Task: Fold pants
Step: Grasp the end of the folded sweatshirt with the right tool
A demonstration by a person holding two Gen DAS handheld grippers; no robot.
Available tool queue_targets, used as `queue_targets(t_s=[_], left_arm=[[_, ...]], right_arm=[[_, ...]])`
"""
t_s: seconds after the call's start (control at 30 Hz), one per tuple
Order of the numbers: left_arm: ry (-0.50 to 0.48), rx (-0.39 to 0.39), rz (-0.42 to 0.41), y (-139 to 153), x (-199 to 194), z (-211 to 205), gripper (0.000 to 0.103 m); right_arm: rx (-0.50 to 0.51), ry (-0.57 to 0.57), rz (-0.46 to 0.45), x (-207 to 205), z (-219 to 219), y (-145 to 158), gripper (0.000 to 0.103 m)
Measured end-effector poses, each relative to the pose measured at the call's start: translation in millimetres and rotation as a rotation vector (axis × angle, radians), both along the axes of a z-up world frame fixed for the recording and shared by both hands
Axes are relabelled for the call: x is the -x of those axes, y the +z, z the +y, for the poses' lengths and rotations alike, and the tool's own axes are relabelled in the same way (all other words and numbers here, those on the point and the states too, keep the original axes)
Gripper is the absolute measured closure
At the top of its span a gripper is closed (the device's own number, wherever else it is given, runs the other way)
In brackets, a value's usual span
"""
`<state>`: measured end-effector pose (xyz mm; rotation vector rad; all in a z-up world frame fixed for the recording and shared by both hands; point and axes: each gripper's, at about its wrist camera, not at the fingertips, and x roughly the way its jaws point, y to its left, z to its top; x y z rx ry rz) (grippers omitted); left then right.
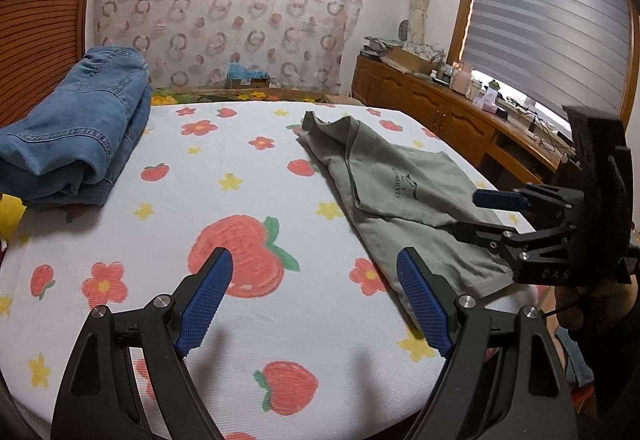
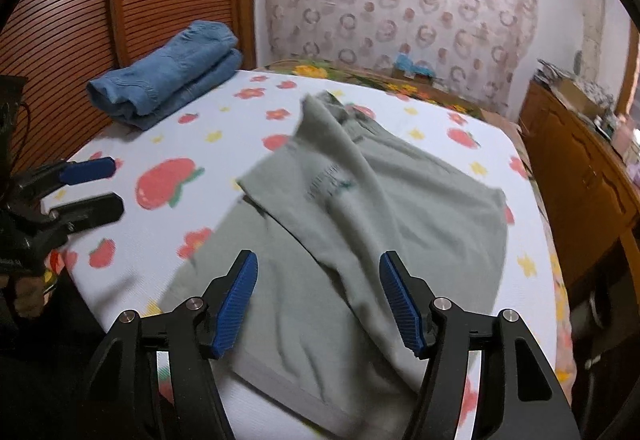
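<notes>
Grey-green pants lie rumpled on the fruit-print bed, one part folded over the rest; they also show in the left wrist view at the right. My right gripper is open and empty, just above the near part of the pants. It appears in the left wrist view at the pants' right edge. My left gripper is open and empty over bare sheet, left of the pants. It shows at the left of the right wrist view.
Folded blue jeans sit at the bed's far left corner, also in the right wrist view. A slatted wooden headboard stands behind them. A wooden cabinet with clutter lines the right side under a window.
</notes>
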<state>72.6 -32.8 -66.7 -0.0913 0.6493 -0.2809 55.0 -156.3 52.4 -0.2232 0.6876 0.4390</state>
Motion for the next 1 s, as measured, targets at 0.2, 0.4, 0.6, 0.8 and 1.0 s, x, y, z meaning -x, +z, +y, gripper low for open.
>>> queue_targets(t_s=[0.2, 0.4, 0.6, 0.8, 1.0], left_arm=[[0.017, 0.013, -0.003, -0.2, -0.6, 5.2, 0.018], [0.029, 0.019, 0.002, -3.7, -2.7, 8.5, 0.018], [0.031, 0.024, 0.011, -7.2, -2.6, 11.2, 0.018], [0.026, 0.019, 0.016, -8.6, -1.4, 10.4, 0.018], [0.023, 0.017, 0.027, -11.4, -2.6, 9.2, 0.018]], right_arm=[[0.017, 0.069, 0.030, -21.5, 22.8, 4.3, 0.052], [0.034, 0.117, 0.088, -47.2, 39.0, -0.6, 0.060], [0.071, 0.146, 0.124, -63.9, 53.6, -6.2, 0.074], [0.094, 0.152, 0.137, -77.2, 62.3, -11.3, 0.097], [0.048, 0.125, 0.081, -72.5, 52.7, -0.1, 0.100]])
